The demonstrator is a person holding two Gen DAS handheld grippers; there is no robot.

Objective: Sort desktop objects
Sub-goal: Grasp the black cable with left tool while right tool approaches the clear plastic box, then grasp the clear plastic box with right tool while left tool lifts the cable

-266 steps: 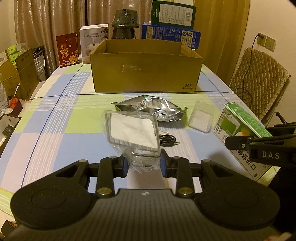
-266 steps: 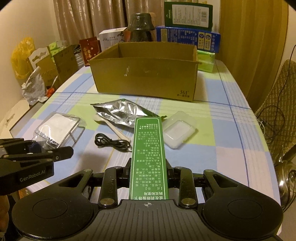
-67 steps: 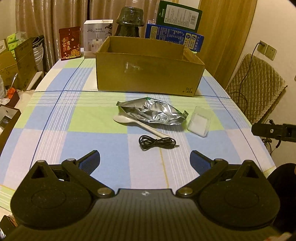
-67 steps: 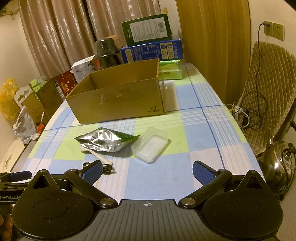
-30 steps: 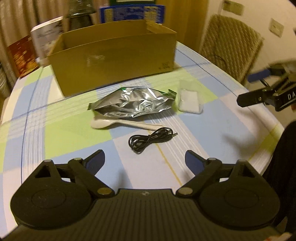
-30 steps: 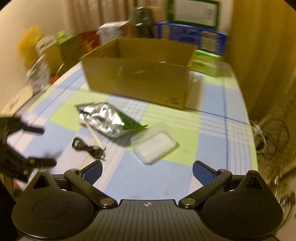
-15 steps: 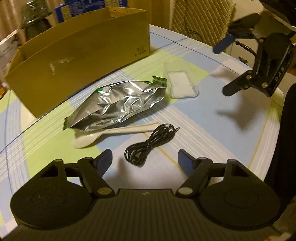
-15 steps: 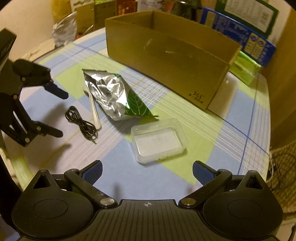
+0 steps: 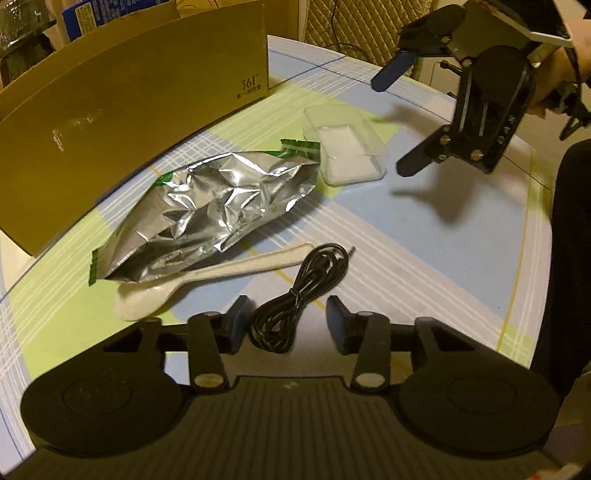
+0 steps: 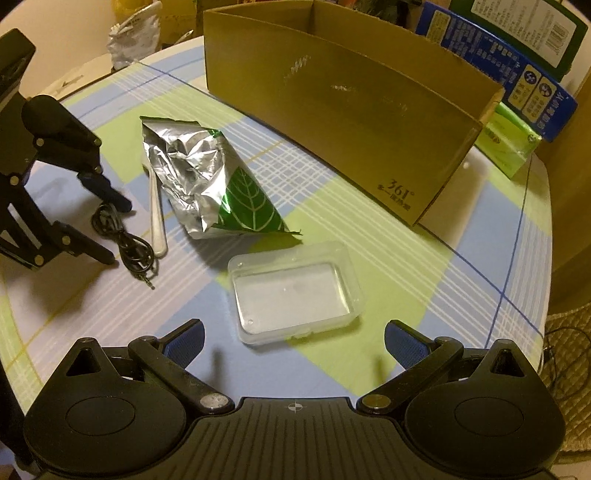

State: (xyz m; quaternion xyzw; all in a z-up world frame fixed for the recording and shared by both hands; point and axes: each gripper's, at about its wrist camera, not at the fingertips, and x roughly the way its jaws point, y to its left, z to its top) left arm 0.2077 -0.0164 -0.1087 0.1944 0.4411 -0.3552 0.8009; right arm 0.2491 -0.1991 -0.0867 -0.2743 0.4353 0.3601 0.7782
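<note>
Checked tablecloth, quilted chair, blue carton and green packet behind, crumpled bag

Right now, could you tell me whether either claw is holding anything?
Nothing is held. The left claw is open around the black cable; the right claw is open before the clear plastic box.

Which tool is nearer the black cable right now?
Left. The left tool is open with its fingers either side of the black cable, not yet closed on it. The right tool is open over the clear plastic box, well apart from the cable.
</note>
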